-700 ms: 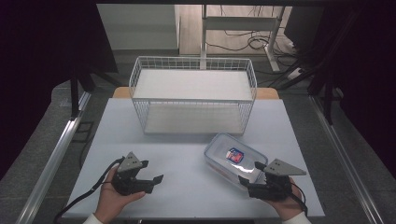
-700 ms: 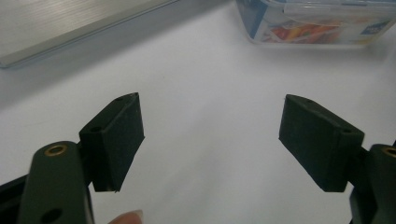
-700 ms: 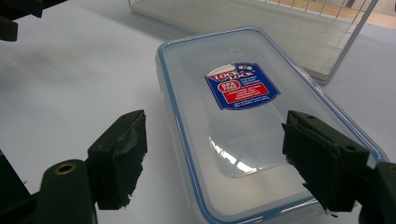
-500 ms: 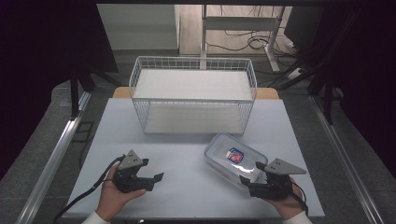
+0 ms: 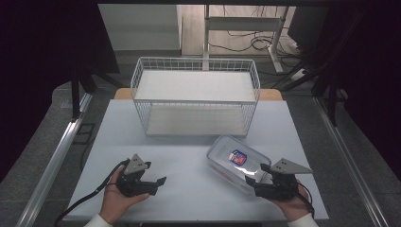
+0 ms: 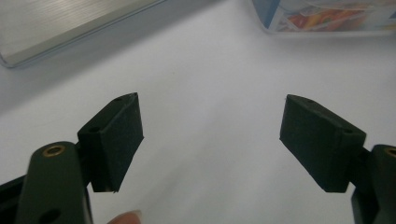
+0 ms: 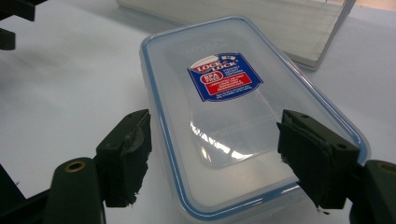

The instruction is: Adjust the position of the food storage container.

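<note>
A white table [image 5: 189, 165] sits under dim light, dark curtains on both sides, with a white wire basket [image 5: 196, 97] at the centre of the high view. Lower right of that view lies a clear plastic container [image 5: 236, 161] with a blue-rimmed lid and a red and blue label. The right gripper [image 7: 212, 154] has its jaws spread wide, straddling the container's near end without gripping it. At lower left, the left gripper [image 6: 210, 140] gapes wide over bare table, holding nothing.

A wire basket [image 5: 196, 97] is set at the back of the tabletop [image 5: 189, 165]; a lidded container [image 5: 239, 161] lies before it, toward the right.
</note>
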Tool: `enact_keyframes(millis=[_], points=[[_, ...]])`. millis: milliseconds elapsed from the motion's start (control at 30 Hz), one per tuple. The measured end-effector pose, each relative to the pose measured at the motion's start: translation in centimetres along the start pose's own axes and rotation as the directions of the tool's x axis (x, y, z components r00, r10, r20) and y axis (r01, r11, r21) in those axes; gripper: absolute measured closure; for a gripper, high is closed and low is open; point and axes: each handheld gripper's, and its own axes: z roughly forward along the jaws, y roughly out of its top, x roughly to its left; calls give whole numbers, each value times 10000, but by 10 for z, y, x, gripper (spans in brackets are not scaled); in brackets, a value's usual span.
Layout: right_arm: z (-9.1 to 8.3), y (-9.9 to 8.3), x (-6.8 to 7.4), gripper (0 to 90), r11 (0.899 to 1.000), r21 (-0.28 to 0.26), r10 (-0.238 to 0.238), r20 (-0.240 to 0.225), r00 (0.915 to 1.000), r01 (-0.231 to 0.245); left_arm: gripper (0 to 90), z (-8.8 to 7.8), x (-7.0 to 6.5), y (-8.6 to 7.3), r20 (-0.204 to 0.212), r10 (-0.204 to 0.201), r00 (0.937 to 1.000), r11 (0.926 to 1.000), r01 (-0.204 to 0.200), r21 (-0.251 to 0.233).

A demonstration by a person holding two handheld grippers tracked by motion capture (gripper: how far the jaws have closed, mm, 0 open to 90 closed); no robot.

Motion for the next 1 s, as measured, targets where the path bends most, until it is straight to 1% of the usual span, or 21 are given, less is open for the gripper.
enact_keyframes(millis=[67, 133, 167, 267, 300, 367, 433, 467, 533, 567, 600, 667, 767, 800, 833, 867, 900, 1000], points=[[2, 2, -3, 282, 9999, 155, -50, -67, 10000, 51, 212, -1, 0, 0, -35, -24, 10000, 10000, 23, -31], [2, 2, -3, 287, 9998, 177, -55, -38, 10000, 56, 212, 0, 0, -1, -48, -42, 10000, 10000, 42, -12], [3, 4, -6, 311, 9997, 231, -8, -72, 10000, 10, 212, 2, 1, -1, -29, -32, 10000, 10000, 32, 49], [5, 7, -9, 327, 9994, 357, 27, -31, 10000, -26, 212, 6, 1, -2, -39, -12, 10000, 9999, 12, 118], [8, 9, -12, 342, 9989, 462, -24, 42, 10000, 22, 211, 7, 1, -2, -40, -8, 10000, 9999, 9, 151], [10, 14, -16, 350, 9987, 508, -12, 28, 10000, 11, 211, 9, 2, -2, -98, 22, 9999, 9997, -20, 247], [12, 20, -20, 359, 9989, 454, 147, -249, 9996, -135, 211, 8, 3, -2, -150, -14, 9999, 9998, 16, 193], [14, 25, -22, 362, 9987, 474, 192, -326, 9993, -177, 211, 7, 3, -2, -173, -38, 9998, 9999, 41, 165], [15, 29, -24, 367, 9987, 497, 123, -264, 9996, -110, 211, 7, 4, -2, -196, -61, 9998, 9999, 63, 143], [17, 33, -26, 371, 9986, 531, 68, -199, 9998, -57, 211, 7, 4, -2, -206, -71, 9998, 9999, 74, 122], [22, 44, -33, 391, 9982, 591, 135, -65, 9999, -131, 211, 7, 4, -2, -213, -56, 9998, 9999, 59, 134], [25, 51, -38, 421, 9973, 701, 233, 67, 9997, -237, 211, 7, 3, -2, -197, -39, 9998, 9999, 42, 125], [37, 65, -50, 474, 9953, 911, 307, 108, 9995, -316, 211, 6, 4, -2, -170, -46, 9998, 9999, 48, 92], [40, 67, -54, 487, 9946, 968, 371, 73, 9993, -376, 211, 6, 4, -1, -157, -56, 9999, 10000, 57, 76], [46, 70, -60, 515, 9925, 1097, 539, -30, 9985, -532, 211, 6, 4, -1, -157, -56, 9999, 10000, 57, 76], [46, 70, -60, 515, 9925, 1097, 539, -30, 9985, -532, 211, 6, 4, -1, -149, -67, 9999, 9999, 68, 74], [55, 73, -69, 550, 9897, 1327, 555, -25, 9985, -546, 212, 6, 4, -1, -127, -70, 9999, 9999, 71, 86], [67, 75, -78, 607, 9861, 1575, 528, 76, 9986, -533, 212, 7, 5, -1, -133, -54, 9999, 9999, 56, 127]])
